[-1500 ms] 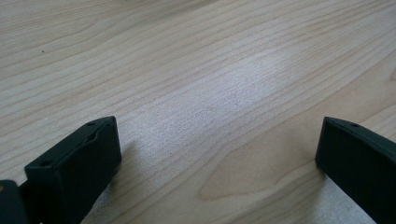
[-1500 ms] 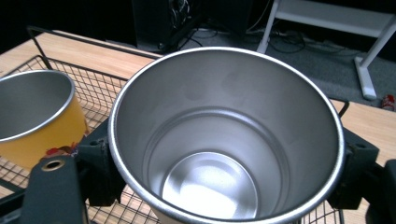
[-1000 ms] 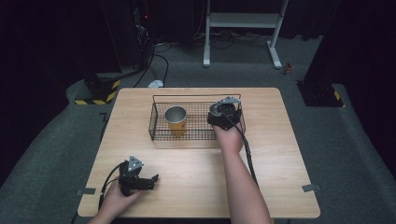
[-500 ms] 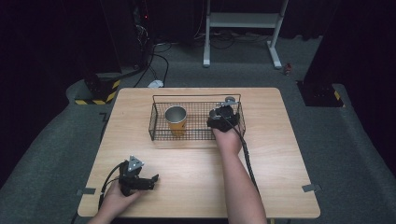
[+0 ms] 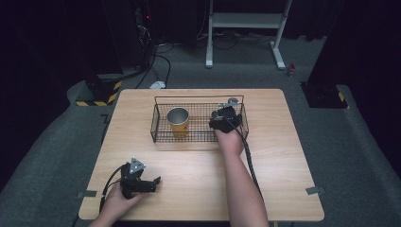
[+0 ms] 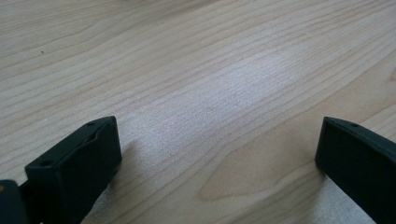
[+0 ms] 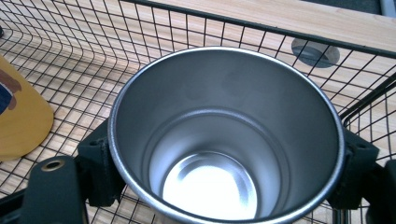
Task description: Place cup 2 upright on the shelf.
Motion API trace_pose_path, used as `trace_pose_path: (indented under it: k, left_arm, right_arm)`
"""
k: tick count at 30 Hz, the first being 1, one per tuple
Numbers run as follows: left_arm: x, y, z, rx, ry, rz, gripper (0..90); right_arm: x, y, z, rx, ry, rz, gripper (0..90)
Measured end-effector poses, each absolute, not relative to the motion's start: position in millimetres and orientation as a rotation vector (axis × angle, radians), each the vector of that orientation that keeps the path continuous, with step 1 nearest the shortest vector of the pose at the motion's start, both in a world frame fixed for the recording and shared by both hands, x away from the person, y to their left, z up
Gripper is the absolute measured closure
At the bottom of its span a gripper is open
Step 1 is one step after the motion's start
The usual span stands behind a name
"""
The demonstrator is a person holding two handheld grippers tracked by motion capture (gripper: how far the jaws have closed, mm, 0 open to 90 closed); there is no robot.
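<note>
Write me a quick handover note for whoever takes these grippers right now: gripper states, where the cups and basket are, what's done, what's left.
Right gripper: shut on a steel cup, held upright inside the right end of the wire basket. Whether the cup touches the basket floor cannot be told.
Left gripper: open, holding nothing, low over the wooden table near its front left.
Yellow cup: upright in the basket's left half.
Done: one cup is in the basket, a second is being placed.
Left, probably: release the steel cup and lift the right gripper out.
</note>
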State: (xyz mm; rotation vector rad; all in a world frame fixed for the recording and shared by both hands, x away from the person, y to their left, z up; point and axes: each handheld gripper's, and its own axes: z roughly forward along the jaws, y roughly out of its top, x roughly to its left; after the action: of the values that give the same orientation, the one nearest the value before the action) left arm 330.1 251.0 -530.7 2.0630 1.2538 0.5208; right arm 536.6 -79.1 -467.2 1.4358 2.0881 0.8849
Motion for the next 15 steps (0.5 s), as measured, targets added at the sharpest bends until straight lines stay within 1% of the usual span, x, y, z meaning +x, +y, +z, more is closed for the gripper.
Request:
trace_pose_path:
  k: [15]
  left_arm:
    - [329.3, 251.1, -530.7, 2.058, 1.261, 0.520, 0.7]
  right_arm:
    - [535.6, -77.0, -470.6, 1.438, 2.138, 0.844, 16.8]
